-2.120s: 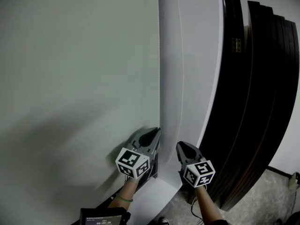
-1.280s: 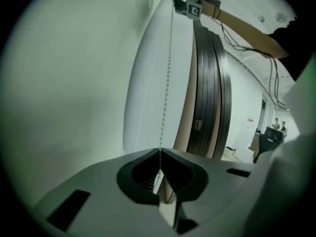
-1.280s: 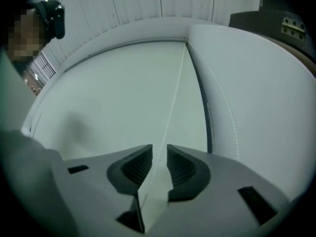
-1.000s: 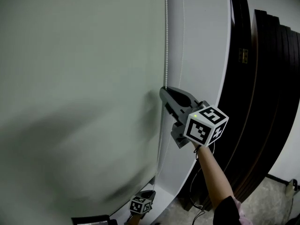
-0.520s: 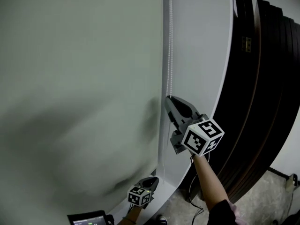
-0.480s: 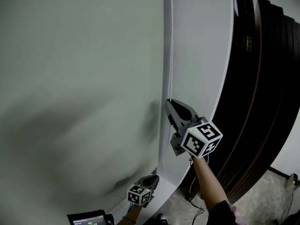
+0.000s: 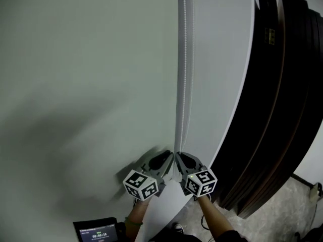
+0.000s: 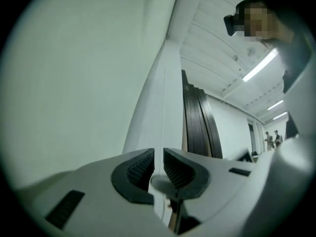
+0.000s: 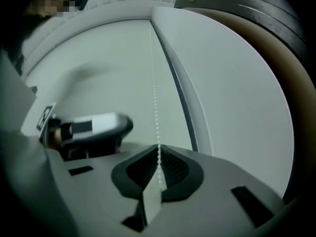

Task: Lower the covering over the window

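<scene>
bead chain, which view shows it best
Right gripper view: the bead chain shows bead by bead, running into the shut right tongs. Head view blurs it to a pale strip; left gripper view gives only a faint line.

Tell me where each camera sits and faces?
Head view: on the person's head, looking down the blind; forearms, left gripper, right gripper show.
Left gripper view: rides that gripper, looking up the blind past parted jaws.
Right gripper view: rides that gripper, faces the blind, jaws shut on the bead chain.
All share the blind.
</scene>
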